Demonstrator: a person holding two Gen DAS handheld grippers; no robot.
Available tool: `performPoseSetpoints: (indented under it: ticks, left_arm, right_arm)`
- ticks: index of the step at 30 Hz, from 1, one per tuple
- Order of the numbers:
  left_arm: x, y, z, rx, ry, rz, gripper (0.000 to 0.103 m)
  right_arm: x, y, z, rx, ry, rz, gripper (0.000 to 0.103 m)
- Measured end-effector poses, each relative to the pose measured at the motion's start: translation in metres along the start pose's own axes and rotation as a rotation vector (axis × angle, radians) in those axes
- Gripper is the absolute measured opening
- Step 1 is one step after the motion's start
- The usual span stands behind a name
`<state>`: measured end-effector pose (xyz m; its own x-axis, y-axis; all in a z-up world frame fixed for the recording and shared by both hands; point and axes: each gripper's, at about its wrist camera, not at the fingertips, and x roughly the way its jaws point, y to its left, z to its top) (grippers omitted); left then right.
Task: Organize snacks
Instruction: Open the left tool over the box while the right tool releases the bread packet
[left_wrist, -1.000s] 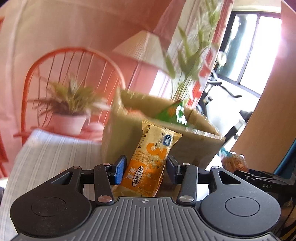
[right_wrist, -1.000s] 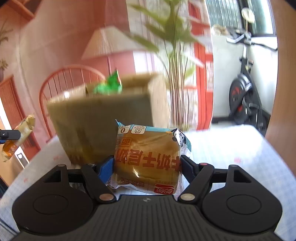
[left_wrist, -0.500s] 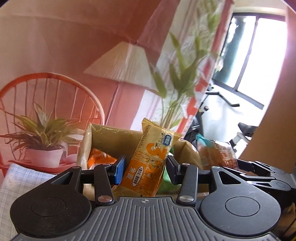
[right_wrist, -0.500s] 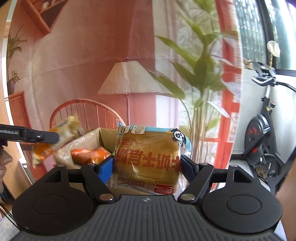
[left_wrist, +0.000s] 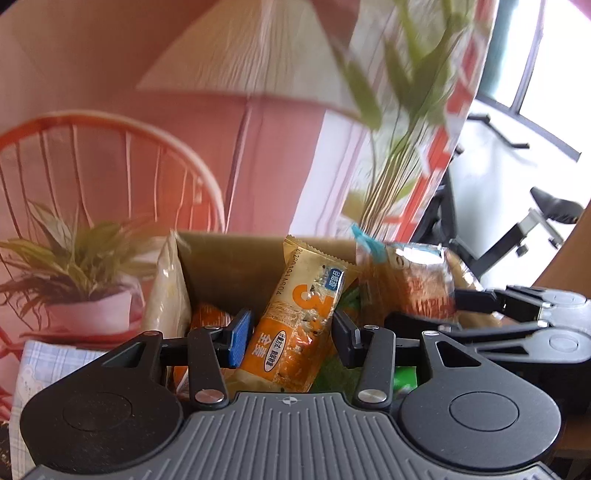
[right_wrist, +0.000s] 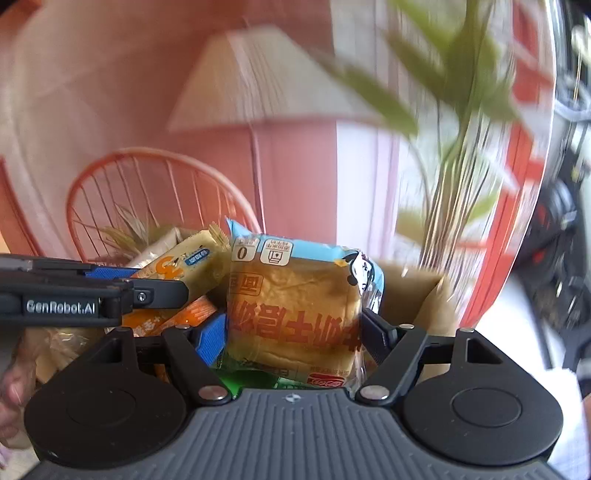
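My left gripper (left_wrist: 286, 338) is shut on an orange snack bar (left_wrist: 299, 321) and holds it over the open cardboard box (left_wrist: 236, 266). My right gripper (right_wrist: 293, 338) is shut on a bagged toast bread (right_wrist: 295, 306) and holds it over the same box (right_wrist: 424, 295). Each gripper shows in the other's view: the right one with the bread (left_wrist: 410, 288) at the right, the left one with the bar (right_wrist: 184, 269) at the left. Orange (left_wrist: 207, 321) and green (right_wrist: 251, 380) packets lie inside the box.
A potted plant (left_wrist: 85, 280) stands behind the box at the left, in front of an orange wire chair (left_wrist: 110, 166). A floor lamp (right_wrist: 255, 85), a tall plant (right_wrist: 454, 147) and an exercise bike (left_wrist: 517, 229) stand behind. A checked tablecloth (left_wrist: 44, 365) shows at the lower left.
Both grippers have risen and moved forward over the box opening with their snacks. The box, seen from the side a second ago, is now seen from above with packets inside.
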<state>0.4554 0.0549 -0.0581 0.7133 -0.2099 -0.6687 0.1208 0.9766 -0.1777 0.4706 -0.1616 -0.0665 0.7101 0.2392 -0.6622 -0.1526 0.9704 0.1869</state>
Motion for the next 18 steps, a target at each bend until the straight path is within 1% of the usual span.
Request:
performPoseSetpoints:
  ticks: [4,7,8,9,11,14,15,18]
  left_arm:
    - [0.015,0.005,0.000,-0.010,0.041,0.017,0.049]
    - [0.018,0.007,0.000,-0.021,0.056,0.002,0.050]
    - [0.017,0.008,0.000,-0.024,0.051,-0.004,0.052]
    - [0.016,0.008,0.001,-0.025,0.045,-0.009,0.062]
    - [0.011,0.009,0.004,-0.031,0.029,0.001,0.075]
    - [-0.003,0.009,0.008,-0.033,-0.003,0.008,0.076]
    - [-0.008,0.008,0.009,-0.028,-0.010,0.009,0.076]
    - [-0.022,0.005,0.008,-0.010,-0.028,0.018,0.076]
  right_arm:
    - [0.017,-0.007,0.006,0.040,0.046,-0.012,0.076]
    - [0.021,-0.012,0.009,0.058,0.061,-0.022,0.076]
    - [0.021,-0.012,0.008,0.053,0.062,-0.016,0.077]
    - [0.019,-0.011,0.008,0.046,0.063,-0.011,0.079]
    - [0.013,-0.011,0.008,0.039,0.061,-0.012,0.080]
    - [0.002,-0.010,0.008,0.037,0.044,-0.025,0.085]
    - [-0.003,-0.011,0.008,0.039,0.034,-0.028,0.088]
    - [-0.019,-0.014,0.007,0.043,0.003,-0.030,0.088]
